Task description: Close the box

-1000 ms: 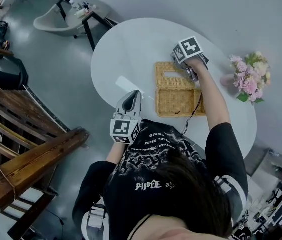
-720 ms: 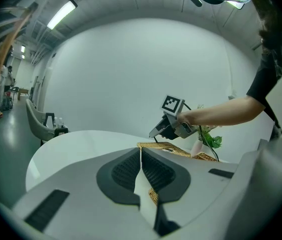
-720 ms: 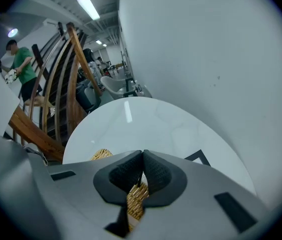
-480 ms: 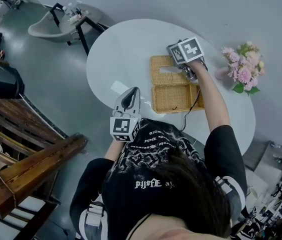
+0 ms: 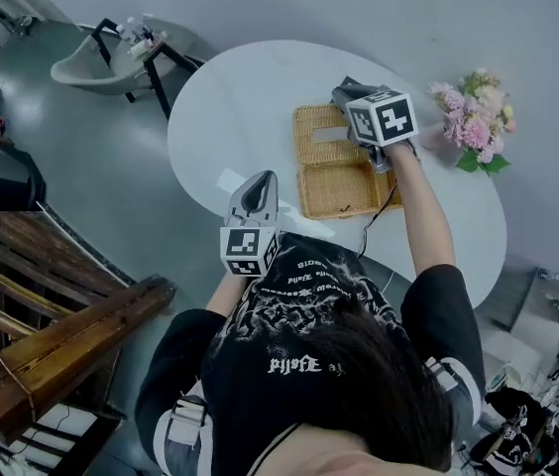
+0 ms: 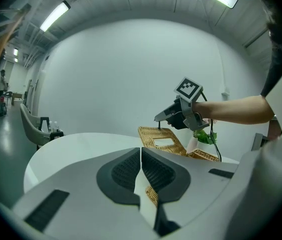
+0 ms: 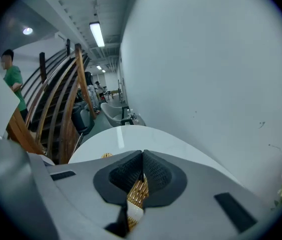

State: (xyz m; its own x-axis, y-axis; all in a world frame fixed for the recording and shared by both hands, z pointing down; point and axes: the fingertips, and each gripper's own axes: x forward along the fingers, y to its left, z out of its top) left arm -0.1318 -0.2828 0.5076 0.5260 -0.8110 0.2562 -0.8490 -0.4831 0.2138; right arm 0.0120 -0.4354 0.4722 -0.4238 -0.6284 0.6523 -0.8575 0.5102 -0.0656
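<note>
A wicker box lies open on the white oval table (image 5: 240, 97): its base (image 5: 344, 188) is nearer me, and its lid (image 5: 319, 132) with a rectangular slot is hinged behind it. My right gripper (image 5: 342, 93) is over the lid's far edge, shut on a thin black loop fixed there. In the left gripper view the lid (image 6: 162, 138) is raised at a slant under the right gripper (image 6: 157, 119). In the right gripper view wicker (image 7: 138, 194) shows below the closed jaws (image 7: 142, 170). My left gripper (image 5: 261, 178) hovers at the table's near edge, shut and holding nothing.
A bunch of pink flowers (image 5: 473, 117) stands right of the box. A black cable (image 5: 381, 216) runs from the right gripper across the base. Off the table to the left are a grey basin chair (image 5: 111, 53) and wooden stair rails (image 5: 52, 345).
The right gripper has risen with the lid's edge, and the lid now slants up off the table. The left gripper has stayed put.
</note>
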